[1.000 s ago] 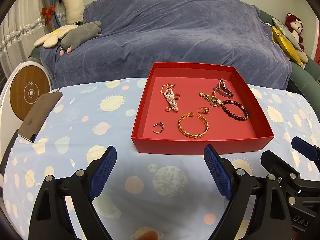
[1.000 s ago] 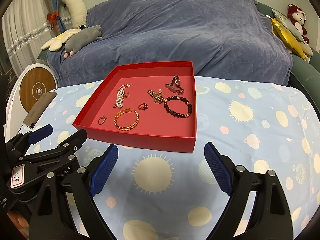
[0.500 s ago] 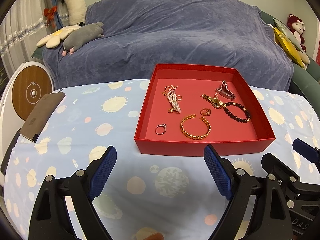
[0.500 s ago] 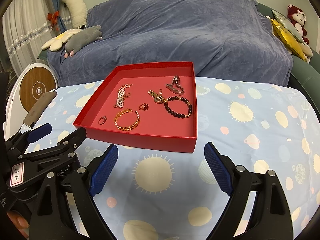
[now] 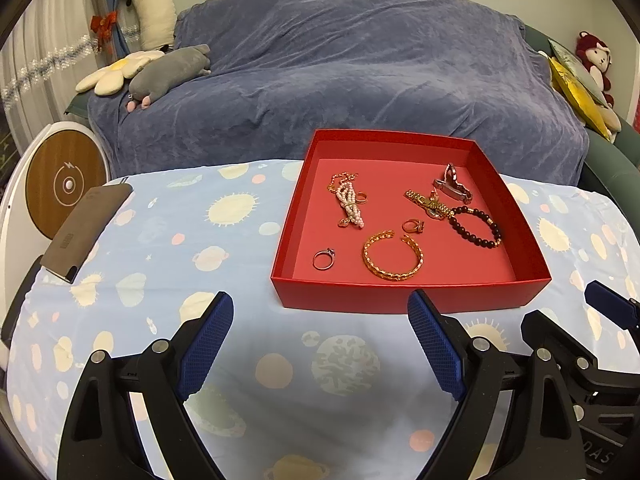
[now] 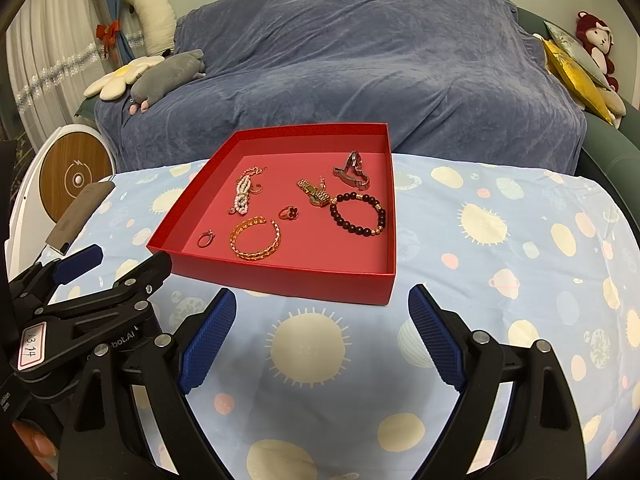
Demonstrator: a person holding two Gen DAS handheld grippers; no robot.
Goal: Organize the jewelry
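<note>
A shallow red box (image 5: pixel 408 300) (image 6: pixel 280 276) sits on the patterned tablecloth. In it lie a gold chain bangle (image 5: pixel 393 261) (image 6: pixel 255 239), a dark bead bracelet (image 5: pixel 475 227) (image 6: pixel 358 213), a pearl bracelet (image 5: pixel 349 205) (image 6: pixel 242 196), a silver ring (image 5: pixel 323 259) (image 6: pixel 205 238), a red-stone ring (image 5: pixel 413 226) (image 6: pixel 288 213), a gold watch (image 5: pixel 428 203) (image 6: pixel 314 193) and a metal hair clip (image 5: pixel 453 184) (image 6: pixel 354 170). My left gripper (image 5: pixel 320 344) is open and empty, just short of the box's near wall. My right gripper (image 6: pixel 322 340) is open and empty too.
A grey wallet (image 5: pixel 86 232) lies at the table's left edge. A sofa under a blue throw (image 5: pixel 340 80) stands behind the table, with plush toys (image 5: pixel 168 70) on it. A round white and wood device (image 5: pixel 60 188) stands at the left.
Both grippers have drawn back slightly and drifted left, so the box sits a little farther off. Both stay open and empty.
</note>
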